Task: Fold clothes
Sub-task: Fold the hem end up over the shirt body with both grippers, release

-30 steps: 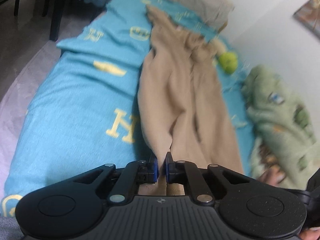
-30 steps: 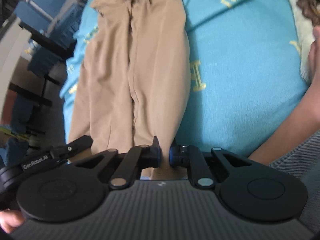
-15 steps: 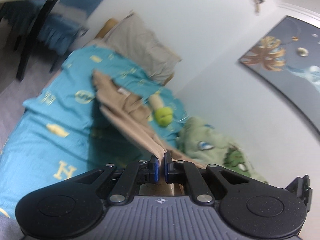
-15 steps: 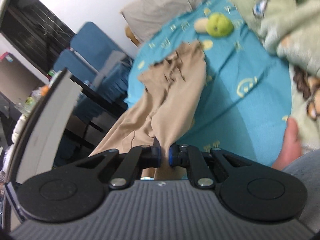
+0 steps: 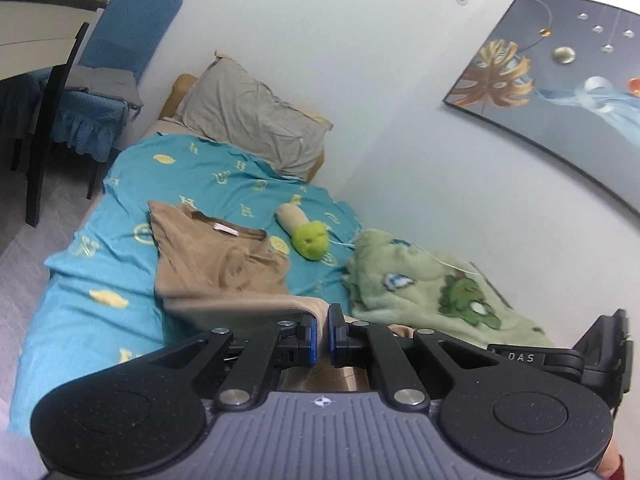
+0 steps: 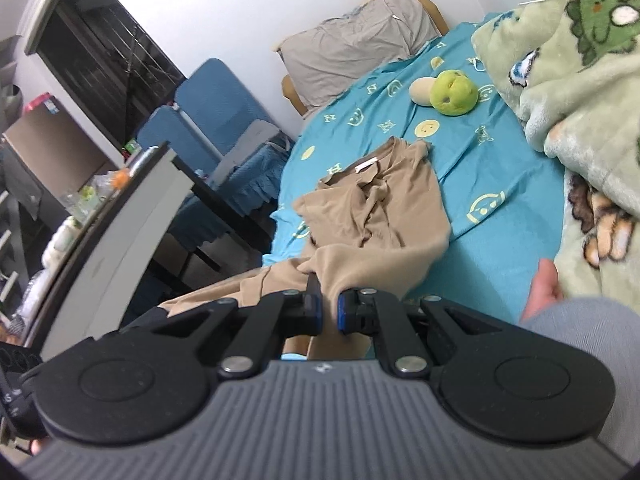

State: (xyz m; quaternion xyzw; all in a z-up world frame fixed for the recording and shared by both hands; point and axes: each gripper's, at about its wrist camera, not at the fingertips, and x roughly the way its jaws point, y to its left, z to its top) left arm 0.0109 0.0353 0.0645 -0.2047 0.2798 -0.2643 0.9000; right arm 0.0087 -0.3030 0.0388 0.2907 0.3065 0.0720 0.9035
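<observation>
The bed [image 5: 80, 320] has a teal sheet with yellow print. On it lie a tan garment [image 5: 216, 264], a green plush toy [image 5: 310, 238], a green blanket [image 5: 432, 292] and a grey pillow [image 5: 248, 116].

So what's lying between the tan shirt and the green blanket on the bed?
A green plush toy sits on the sheet between the tan shirt and green blanket, clearest in the left wrist view.

My left black claw [image 5: 323, 336]: blue-padded fingertips [image 5: 313, 338], silver screws, ribbed grey housing. Right black claw [image 6: 329, 310] identical.
</observation>
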